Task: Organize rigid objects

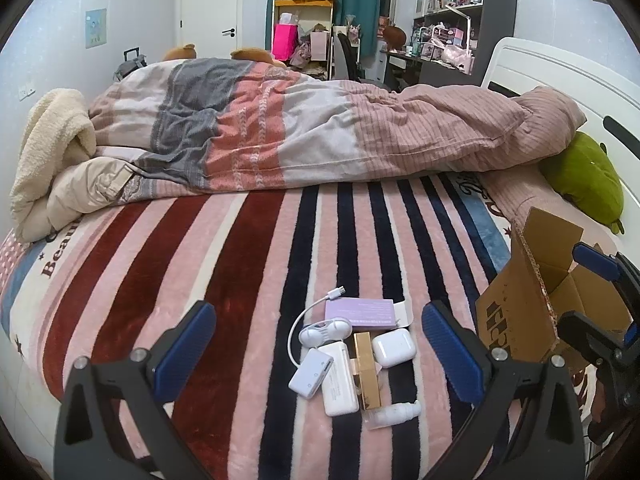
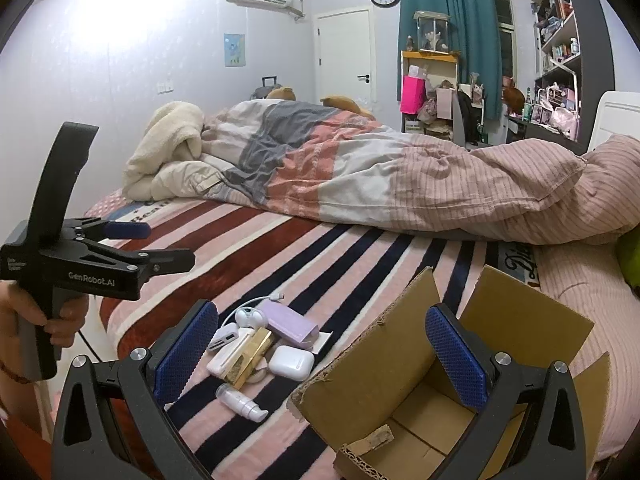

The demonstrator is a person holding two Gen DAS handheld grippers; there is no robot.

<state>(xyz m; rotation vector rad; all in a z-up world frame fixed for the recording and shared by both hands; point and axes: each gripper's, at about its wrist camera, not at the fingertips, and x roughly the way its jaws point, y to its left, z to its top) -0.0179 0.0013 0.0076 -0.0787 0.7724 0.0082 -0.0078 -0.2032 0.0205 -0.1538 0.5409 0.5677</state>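
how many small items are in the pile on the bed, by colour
White: 5 – earbuds case, power bank, card reader on its cable, rounded clip gadget, small pump bottle
Purple: 1 – flat box
Gold: 1 – long box
Total: 7, all lying beside the open cardboard box

"GenRobot.AI" stands on the left tongs (image 2: 132, 244); "Beau…" on the striped blanket (image 1: 54, 258).

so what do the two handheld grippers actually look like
Both are matte black plastic frames with silver pivot screws. The left gripper and right gripper each carry two textured blue rubber finger pads. The left gripper's body has white "GenRobot.AI" lettering and a pistol-style handle held by a bare hand.
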